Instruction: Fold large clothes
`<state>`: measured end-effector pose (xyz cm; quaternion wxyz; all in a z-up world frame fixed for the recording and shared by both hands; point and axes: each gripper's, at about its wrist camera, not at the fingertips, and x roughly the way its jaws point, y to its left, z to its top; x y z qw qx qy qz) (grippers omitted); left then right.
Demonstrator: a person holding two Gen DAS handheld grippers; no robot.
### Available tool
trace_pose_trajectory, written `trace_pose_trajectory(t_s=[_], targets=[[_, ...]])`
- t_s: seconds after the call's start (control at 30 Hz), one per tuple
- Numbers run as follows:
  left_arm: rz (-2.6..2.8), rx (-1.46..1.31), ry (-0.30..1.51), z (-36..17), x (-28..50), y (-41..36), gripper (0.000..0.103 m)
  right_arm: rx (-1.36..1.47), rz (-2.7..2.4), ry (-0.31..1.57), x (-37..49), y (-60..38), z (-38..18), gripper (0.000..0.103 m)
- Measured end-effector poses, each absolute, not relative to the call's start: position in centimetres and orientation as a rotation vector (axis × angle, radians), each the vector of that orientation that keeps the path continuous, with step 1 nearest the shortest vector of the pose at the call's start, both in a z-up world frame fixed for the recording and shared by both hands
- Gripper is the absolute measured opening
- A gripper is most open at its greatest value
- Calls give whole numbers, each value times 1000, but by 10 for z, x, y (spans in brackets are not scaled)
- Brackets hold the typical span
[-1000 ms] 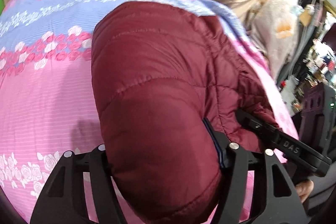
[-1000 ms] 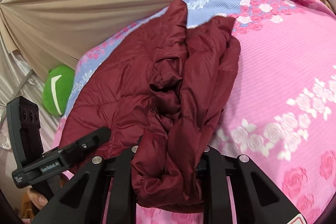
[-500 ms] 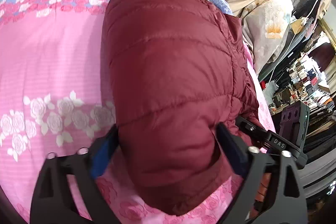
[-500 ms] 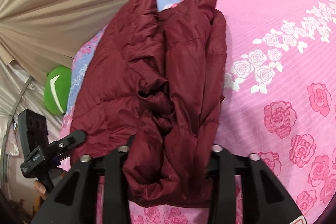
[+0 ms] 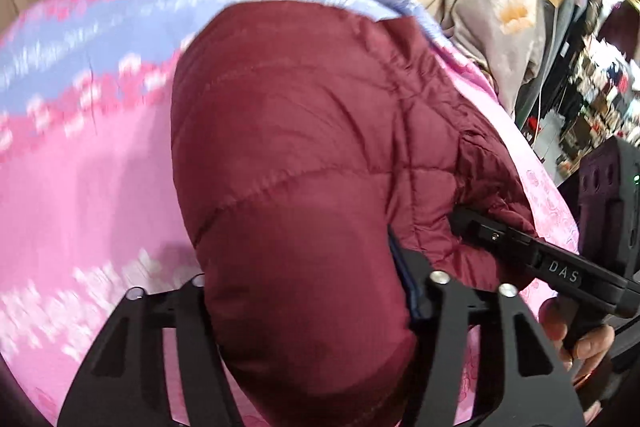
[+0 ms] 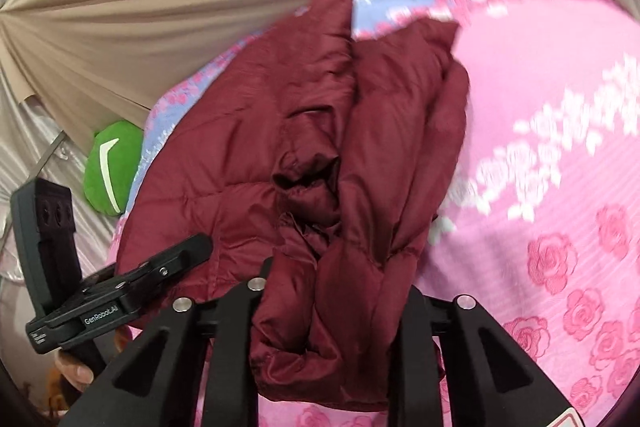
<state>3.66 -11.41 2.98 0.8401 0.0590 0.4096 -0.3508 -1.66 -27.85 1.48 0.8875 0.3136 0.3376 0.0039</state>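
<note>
Left gripper around jacket

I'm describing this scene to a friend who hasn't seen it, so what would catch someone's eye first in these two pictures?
First, the dark red puffer jacket, filling the middle of both views and bunched between the fingers of the left gripper and the right gripper. Under it spreads the bright pink bedspread with roses and a blue band at its far end. A green cushion peeks out at the left of the right wrist view, against beige drapes.
</note>
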Motion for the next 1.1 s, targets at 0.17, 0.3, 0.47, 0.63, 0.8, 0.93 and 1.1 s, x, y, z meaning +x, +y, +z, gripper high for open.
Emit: trace_pose_trajectory(t_s=[0.17,0.3,0.47,0.63,0.8,0.93,1.1], targets=[[-763,128,782,61,32,-116,49,576,-11,613,-27,-269,47,19],[-782,118,707,89,27,-112,48,517,-23,512,-39,-264,81,19],[-773,136,570,125,12,-104,48,442,-23,400,-44,-252,119,19],[-759,137,451,158,3,-90,48,361,-14,295,-45,-236,157,19],[-735,135,332,191,-4,-68,48,295,11,202,-44,-220,193,19],[-703,133,251,209,-6,-49,48,254,37,143,-38,-202,215,19],[-644,135,177,226,-1,-20,48,219,84,98,-25,-177,238,19]])
